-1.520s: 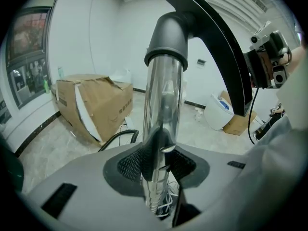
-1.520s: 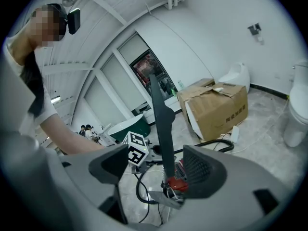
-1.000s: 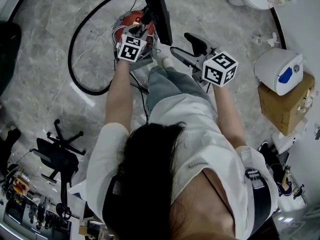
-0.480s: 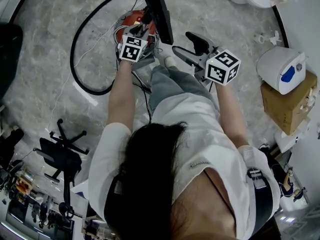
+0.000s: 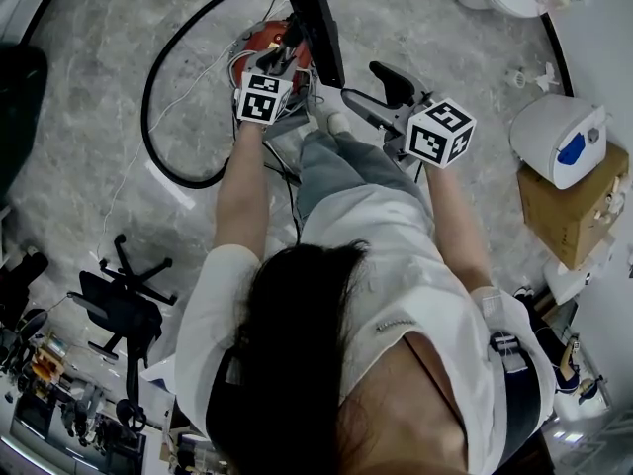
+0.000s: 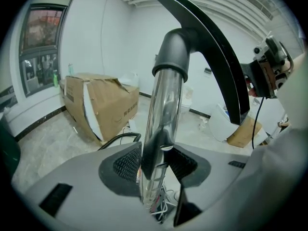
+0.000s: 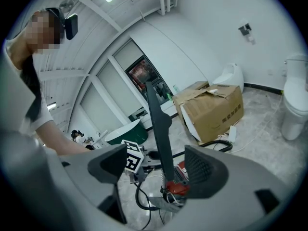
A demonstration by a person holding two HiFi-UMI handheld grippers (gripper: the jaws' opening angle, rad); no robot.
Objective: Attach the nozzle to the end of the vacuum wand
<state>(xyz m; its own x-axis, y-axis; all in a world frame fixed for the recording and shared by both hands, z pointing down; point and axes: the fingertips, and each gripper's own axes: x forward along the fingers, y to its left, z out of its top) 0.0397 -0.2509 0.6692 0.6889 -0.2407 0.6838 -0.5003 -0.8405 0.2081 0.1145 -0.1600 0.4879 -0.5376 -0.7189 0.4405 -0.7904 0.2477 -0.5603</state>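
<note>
The wand [image 6: 162, 110] is seen standing upright between the jaws of the left gripper [image 6: 156, 165]. Both pads are laid against its chrome tube, and the jaws are opening. The black nozzle [image 6: 211, 52] is seated by its collar over the wand's upper end, with its long blade slanted up and to the right. In the head view the nozzle [image 5: 315, 23] is found above the red vacuum [image 5: 263, 40], which is set on the floor [image 5: 99, 156] just beyond the person's knees. A black hose [image 5: 148, 97] is looped to the left of the vacuum. The right gripper [image 7: 159, 170] is held to the right of the wand with its jaws apart and nothing clasped; the nozzle is merely seen beyond them. A cardboard box [image 7: 211, 107] is placed farther back by the wall.
</note>
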